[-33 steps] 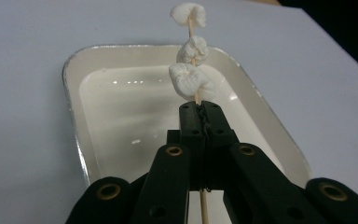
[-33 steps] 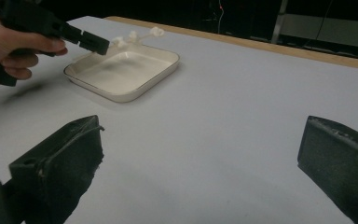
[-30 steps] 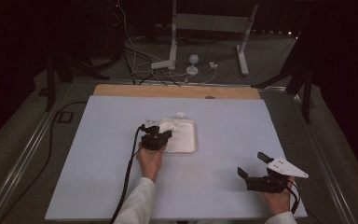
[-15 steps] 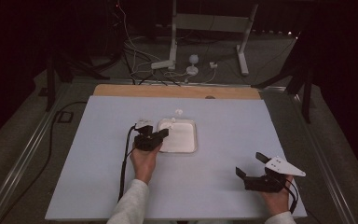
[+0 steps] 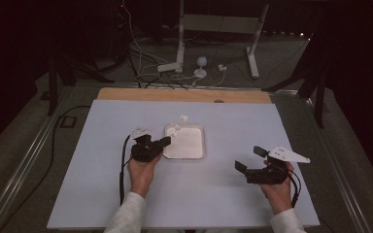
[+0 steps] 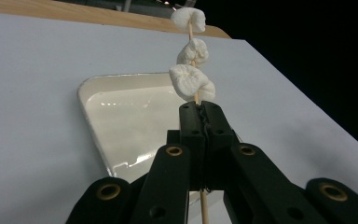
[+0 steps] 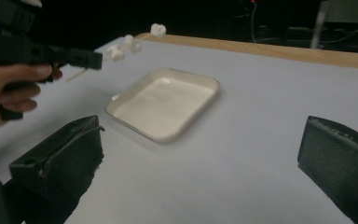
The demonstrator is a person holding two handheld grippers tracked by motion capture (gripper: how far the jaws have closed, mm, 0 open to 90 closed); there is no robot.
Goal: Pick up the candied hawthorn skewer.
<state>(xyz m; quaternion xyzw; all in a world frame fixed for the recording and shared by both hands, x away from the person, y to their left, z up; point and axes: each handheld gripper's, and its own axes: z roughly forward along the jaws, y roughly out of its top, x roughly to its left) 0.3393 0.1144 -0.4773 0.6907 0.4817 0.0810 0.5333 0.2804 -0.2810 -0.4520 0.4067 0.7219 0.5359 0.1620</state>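
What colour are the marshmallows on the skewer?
White. The marshmallows show best in the left gripper view, threaded on a pale wooden skewer.

Dim room with black surroundings; overhead light falls on the pale counter [image 5: 126, 194]. Glare glints in the white tray [image 6: 121, 121]. The right gripper view is soft and grainy.

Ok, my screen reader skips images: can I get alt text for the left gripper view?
The left gripper, jaws shut, holds a thin wooden skewer threaded with three marshmallows. Behind it, an empty white tray sits on a pale blue table.
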